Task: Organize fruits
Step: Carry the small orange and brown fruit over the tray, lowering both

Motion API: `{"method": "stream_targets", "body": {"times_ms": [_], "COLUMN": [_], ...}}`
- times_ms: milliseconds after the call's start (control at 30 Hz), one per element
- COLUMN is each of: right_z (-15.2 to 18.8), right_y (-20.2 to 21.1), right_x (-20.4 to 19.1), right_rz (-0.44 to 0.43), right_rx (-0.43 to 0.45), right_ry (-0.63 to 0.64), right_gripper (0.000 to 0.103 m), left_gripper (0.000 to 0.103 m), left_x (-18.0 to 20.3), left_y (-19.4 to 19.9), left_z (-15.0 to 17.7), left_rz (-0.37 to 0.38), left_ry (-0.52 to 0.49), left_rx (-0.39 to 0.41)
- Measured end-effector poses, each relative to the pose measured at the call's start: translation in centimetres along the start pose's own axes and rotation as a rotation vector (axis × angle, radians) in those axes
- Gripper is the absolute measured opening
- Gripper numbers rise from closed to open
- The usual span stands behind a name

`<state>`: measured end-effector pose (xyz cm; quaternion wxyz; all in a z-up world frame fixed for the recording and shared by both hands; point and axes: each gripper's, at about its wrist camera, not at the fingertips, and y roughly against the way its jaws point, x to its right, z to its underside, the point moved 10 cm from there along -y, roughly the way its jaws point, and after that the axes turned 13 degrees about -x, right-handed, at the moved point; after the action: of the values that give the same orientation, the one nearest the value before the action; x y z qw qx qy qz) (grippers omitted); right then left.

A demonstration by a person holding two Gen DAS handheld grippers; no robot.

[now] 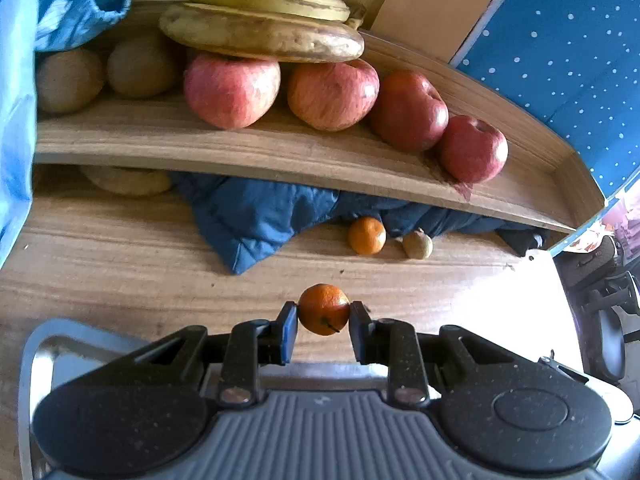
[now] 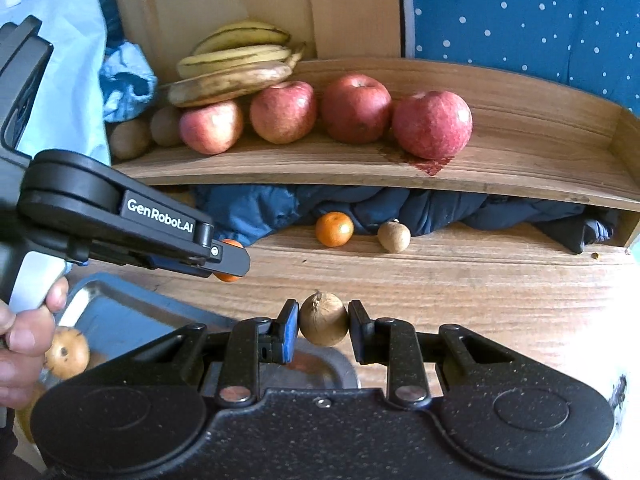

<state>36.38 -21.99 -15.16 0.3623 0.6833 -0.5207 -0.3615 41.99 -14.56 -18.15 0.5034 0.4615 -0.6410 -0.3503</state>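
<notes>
Here left tool (image 1: 323,314) pinches tangerine (image 1: 323,309), right tool (image 2: 323,316) perhaps a half-hidden kiwi (image 2: 323,319).

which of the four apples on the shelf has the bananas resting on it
The leftmost apple, next to the brown kiwis. The bananas lie across its top; the other three apples sit uncovered to its right.

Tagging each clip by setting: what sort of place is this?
Probably a home, perhaps a bedroom or living corner: a wooden shelf lined with apples and bananas, a blue quilted jacket stuffed beneath it, and star-dotted blue fabric behind.
</notes>
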Motion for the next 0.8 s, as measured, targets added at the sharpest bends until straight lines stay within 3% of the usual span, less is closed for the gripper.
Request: {"method": "stream_targets", "body": {"times_ms": [800], "right_z": [6.4], "right_y": [2.7], "right_x": [-1.3], "right_rz": [-0.026], "right_rx": [-0.064], "right_ry": [0.039], "right_gripper": [0.028], "left_gripper": [0.03], "left_x": [1.5], "left_y": [1.1], "left_z": [6.4], "left_rz": [-0.004], "left_ry": [-0.046], "left_rx": [-0.076]}}
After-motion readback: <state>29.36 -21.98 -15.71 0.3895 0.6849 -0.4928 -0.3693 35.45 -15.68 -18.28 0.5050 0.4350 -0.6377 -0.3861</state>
